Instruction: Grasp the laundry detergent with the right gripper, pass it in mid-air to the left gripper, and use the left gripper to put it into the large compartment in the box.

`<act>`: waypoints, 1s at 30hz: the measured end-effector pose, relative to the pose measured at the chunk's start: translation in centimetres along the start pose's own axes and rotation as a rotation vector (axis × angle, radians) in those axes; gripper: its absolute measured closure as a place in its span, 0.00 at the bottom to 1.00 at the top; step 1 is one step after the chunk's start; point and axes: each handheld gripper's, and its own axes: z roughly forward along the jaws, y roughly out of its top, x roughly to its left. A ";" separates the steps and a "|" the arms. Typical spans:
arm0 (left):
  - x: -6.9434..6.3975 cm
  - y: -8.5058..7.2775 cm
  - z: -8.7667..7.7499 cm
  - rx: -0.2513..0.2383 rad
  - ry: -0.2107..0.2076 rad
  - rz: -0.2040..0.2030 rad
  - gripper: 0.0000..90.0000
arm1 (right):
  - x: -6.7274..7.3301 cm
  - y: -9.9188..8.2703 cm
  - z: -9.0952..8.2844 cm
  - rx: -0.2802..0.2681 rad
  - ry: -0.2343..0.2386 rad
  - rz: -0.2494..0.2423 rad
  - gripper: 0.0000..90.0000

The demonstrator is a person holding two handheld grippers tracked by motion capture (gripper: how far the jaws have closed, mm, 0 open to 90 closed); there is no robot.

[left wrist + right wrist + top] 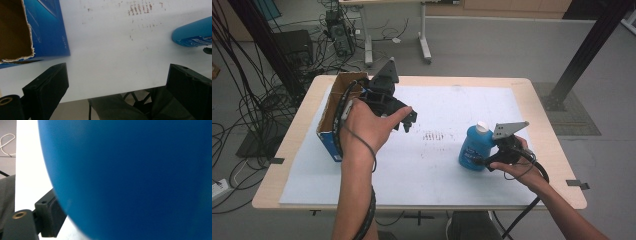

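Observation:
A blue bottle [472, 147] with a white cap [482, 126] stands on the white sheet [432, 170], right of centre, leaning a little. My right gripper [484, 161] is shut on its lower body from the right. In the right gripper view the bottle [130, 175] presses against the left finger [48, 217]. My left gripper [408, 121] hangs above the sheet beside an open cardboard box [326, 131]. Its jaws stand wide apart with nothing between them [117, 82]. From the left gripper view the box [50, 27] lies upper left and the bottle [192, 32] far right.
The box has blue outer walls and a torn brown rim, at the table's left edge. Dark smudges [434, 136] mark the sheet's middle. The wooden table [542, 125] rims the sheet. Cables and desk legs [424, 45] lie on the floor beyond.

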 end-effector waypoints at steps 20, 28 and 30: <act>-0.1 0.1 0.3 0.005 -0.002 0.001 0.05 | 0.0 -0.3 0.4 -0.015 0.006 -0.014 0.31; 0.1 0.1 0.2 0.005 -0.001 -0.002 0.05 | 0.2 -0.3 0.6 -0.013 0.011 -0.027 0.37; 0.1 0.1 0.2 0.003 -0.001 -0.003 0.05 | 0.2 -0.3 0.6 -0.015 0.010 -0.027 0.39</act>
